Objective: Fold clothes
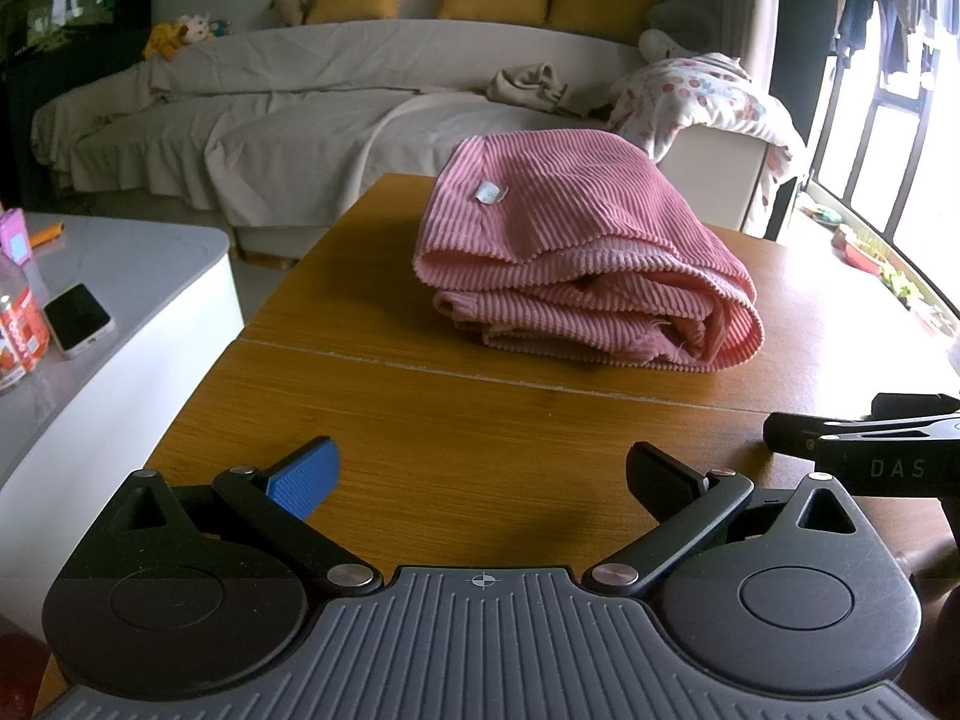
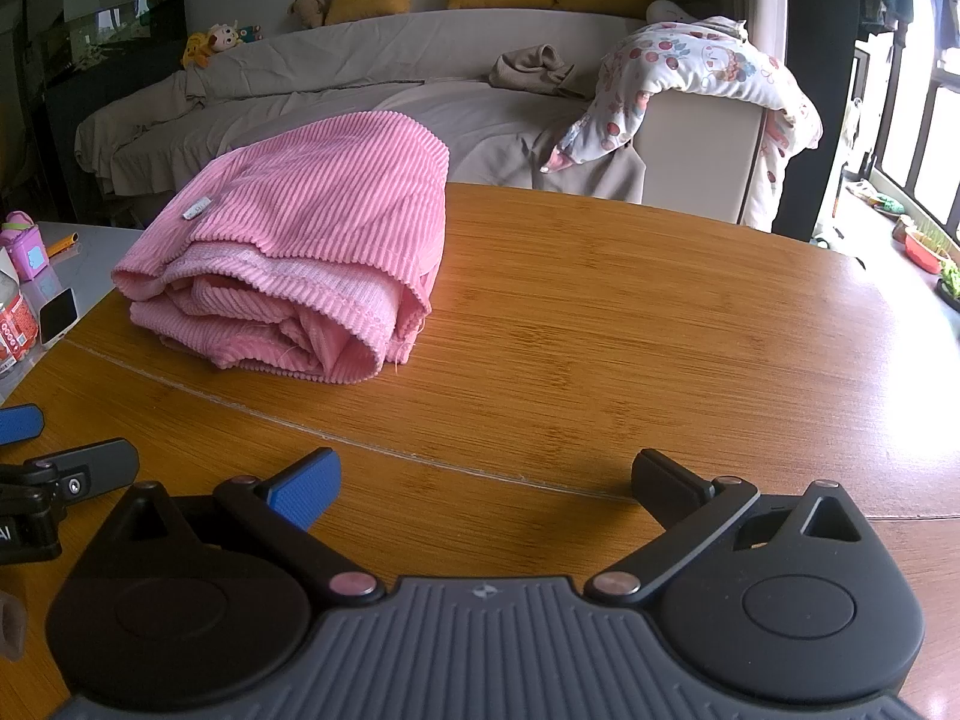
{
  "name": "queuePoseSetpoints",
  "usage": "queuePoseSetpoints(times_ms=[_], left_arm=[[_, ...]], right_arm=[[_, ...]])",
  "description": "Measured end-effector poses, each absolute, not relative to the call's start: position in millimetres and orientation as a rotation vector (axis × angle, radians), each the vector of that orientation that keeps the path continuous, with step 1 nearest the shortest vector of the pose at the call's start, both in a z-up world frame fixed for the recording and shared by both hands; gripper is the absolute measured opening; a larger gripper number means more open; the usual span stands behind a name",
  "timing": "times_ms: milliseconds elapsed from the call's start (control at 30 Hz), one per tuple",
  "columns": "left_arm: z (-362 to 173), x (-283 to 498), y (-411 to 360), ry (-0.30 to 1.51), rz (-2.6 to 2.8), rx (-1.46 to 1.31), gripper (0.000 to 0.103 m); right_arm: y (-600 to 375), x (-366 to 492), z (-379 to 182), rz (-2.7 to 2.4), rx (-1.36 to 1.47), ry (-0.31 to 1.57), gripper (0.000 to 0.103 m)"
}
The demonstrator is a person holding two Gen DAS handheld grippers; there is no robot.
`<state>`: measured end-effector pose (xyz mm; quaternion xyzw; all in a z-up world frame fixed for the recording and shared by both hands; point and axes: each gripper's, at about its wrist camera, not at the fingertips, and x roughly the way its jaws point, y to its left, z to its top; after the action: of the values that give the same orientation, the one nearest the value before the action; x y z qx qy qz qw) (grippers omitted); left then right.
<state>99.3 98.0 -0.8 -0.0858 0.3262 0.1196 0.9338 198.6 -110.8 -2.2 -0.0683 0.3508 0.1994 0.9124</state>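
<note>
A pink ribbed garment [image 1: 576, 252] lies folded in a thick bundle on the wooden table [image 1: 420, 420], a small white label on its top. It also shows in the right wrist view [image 2: 300, 240], left of centre on the table [image 2: 660, 330]. My left gripper [image 1: 483, 474] is open and empty, low over the table's near part, well short of the garment. My right gripper [image 2: 486, 477] is open and empty, also near the front edge, to the right of the left one. Each gripper's fingers show at the edge of the other's view.
A white side table [image 1: 120, 312] on the left holds a phone [image 1: 78, 318], a bottle [image 1: 18, 330] and a pink toy. A covered sofa [image 1: 300, 96] with yellow cushions, a beige cloth [image 2: 534, 69] and a patterned blanket [image 2: 708, 78] stands behind.
</note>
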Motion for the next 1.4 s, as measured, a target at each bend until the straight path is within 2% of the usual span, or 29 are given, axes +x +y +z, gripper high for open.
queuePoseSetpoints(times_ms=[1400], left_arm=[[-4.0,105.6,91.2,0.713,0.250,-0.085,0.103]], right_arm=[[-109.3,197.9,-2.4,0.410,-0.141,0.722,0.103]])
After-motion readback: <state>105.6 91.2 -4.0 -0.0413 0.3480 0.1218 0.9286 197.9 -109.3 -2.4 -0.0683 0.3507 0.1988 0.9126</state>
